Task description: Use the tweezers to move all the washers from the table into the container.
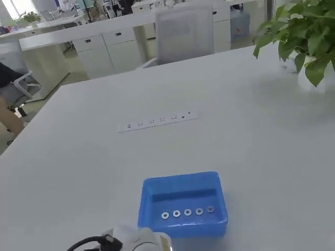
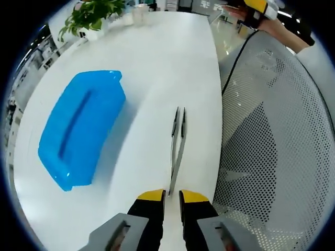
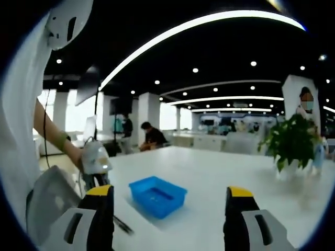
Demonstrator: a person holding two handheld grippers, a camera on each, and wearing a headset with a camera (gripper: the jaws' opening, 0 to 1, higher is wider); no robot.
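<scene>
White table (image 1: 261,157) job looks done: five washers (image 1: 187,212) sit inside the blue container (image 1: 180,180). Left gripper (image 2: 172,196) pinches the tweezers (image 2: 177,157) by the rear, tips free; right gripper (image 3: 169,192) gapes empty.

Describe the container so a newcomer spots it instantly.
On the big white table, look nearer than the white power strip. The container is a shallow rectangular tray holding a row of five washers, the sole bright blue thing there.
</scene>
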